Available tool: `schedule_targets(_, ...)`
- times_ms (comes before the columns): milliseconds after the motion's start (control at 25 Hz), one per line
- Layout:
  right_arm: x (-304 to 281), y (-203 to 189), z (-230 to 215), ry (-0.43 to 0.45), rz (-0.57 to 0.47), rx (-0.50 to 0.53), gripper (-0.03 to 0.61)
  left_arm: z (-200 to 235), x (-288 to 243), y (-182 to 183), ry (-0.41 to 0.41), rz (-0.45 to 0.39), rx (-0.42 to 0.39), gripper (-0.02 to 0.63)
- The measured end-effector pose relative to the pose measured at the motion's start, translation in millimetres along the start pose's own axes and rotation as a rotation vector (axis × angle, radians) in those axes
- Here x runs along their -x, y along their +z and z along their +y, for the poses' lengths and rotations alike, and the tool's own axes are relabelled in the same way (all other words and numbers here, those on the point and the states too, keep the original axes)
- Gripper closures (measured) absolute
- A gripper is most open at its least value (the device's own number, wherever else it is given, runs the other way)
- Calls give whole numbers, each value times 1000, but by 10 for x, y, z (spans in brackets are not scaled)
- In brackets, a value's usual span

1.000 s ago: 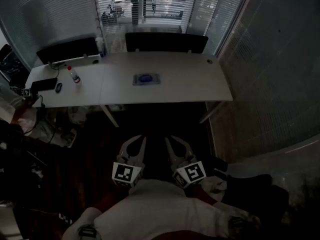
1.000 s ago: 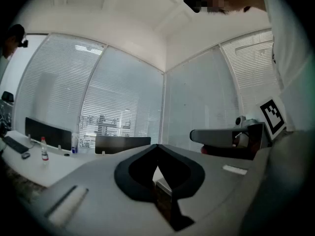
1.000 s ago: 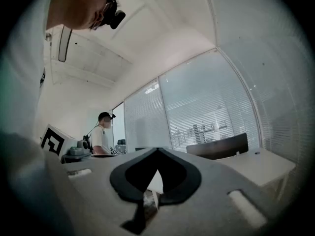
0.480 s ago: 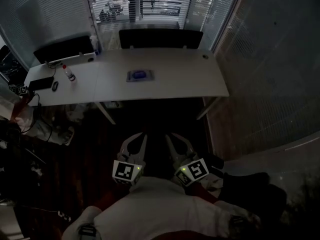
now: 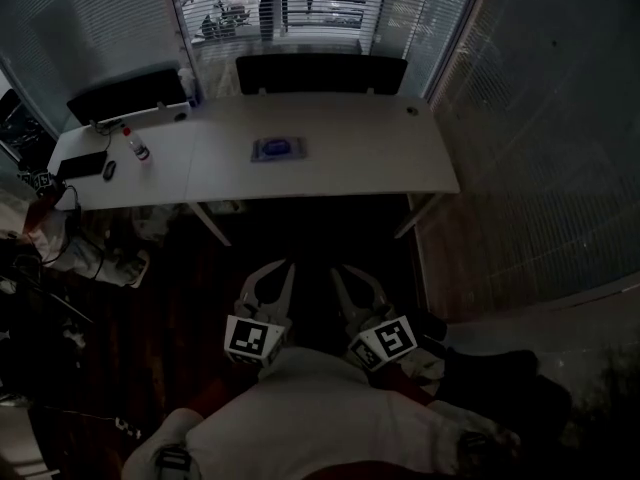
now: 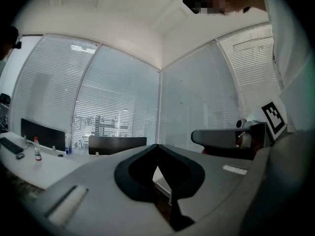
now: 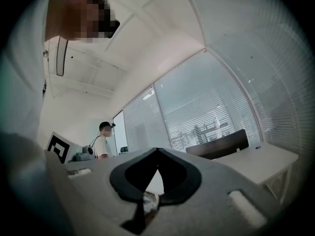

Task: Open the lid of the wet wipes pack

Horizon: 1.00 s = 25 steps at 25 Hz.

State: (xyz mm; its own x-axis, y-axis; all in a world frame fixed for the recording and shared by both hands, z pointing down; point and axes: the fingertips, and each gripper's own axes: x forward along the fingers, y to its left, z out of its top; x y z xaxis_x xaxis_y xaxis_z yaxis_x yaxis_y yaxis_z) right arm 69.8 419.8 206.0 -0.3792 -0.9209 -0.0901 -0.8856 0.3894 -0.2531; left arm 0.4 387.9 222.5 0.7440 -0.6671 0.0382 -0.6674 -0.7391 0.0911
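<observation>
On the white table (image 5: pixel 350 158), near its middle, the wet wipes pack (image 5: pixel 279 150) lies flat; the state of its lid cannot be made out. A bottle (image 5: pixel 133 146) stands toward the table's left end. The left gripper (image 5: pixel 288 266) and right gripper (image 5: pixel 336 269) hang side by side close to the person's body, well apart from the table. Each has its jaws together at the tips, with nothing between them.
</observation>
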Motion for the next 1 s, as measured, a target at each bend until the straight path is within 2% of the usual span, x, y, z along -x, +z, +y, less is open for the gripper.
schedule_targets(200,-260,5,-69,18,0,7,578,262,-157,-20,20,2,-1,611)
schedule_targets(440,-731,-78,-359,13,28,5,578,658,-578,-39,39,13,28,611)
schedule_targets(640,-1398,-120,-573,6,39,20,578,1241,-969,-133,36,1,39,611)
schedule_targets(1000,-2755,-75,-869,-7,36,30,578,2378,-1633,135,29,-4,46,611)
